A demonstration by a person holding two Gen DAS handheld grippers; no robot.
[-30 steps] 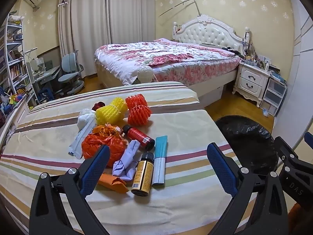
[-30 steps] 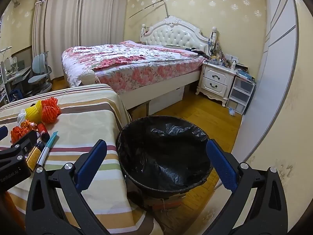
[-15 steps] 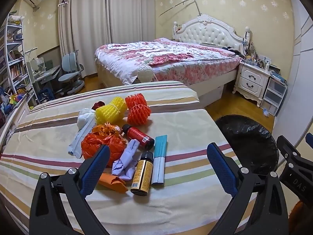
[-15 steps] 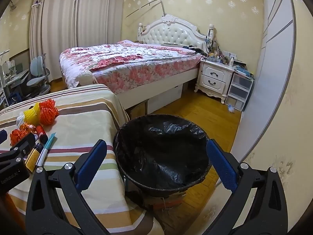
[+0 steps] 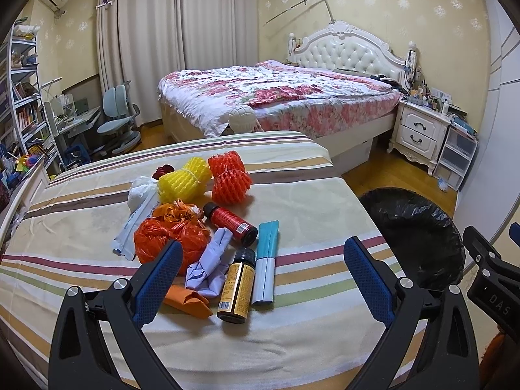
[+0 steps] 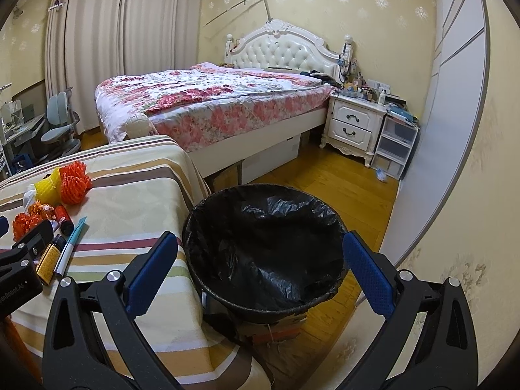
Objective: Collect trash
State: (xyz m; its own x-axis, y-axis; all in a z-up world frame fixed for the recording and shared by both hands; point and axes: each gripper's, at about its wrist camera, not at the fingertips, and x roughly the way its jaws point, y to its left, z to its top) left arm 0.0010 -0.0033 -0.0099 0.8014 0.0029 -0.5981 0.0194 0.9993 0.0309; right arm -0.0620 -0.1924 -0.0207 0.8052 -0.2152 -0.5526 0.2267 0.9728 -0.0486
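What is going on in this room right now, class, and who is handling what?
A person holds a two-finger gripper in each hand, clearing trash off a striped table. The left gripper hovers open over a pile of litter: an amber bottle, a red bottle, an orange bag and foam fruit nets. The right gripper is open and empty above the black-lined bin beside the table. Nothing is gripped, and the bin looks empty.
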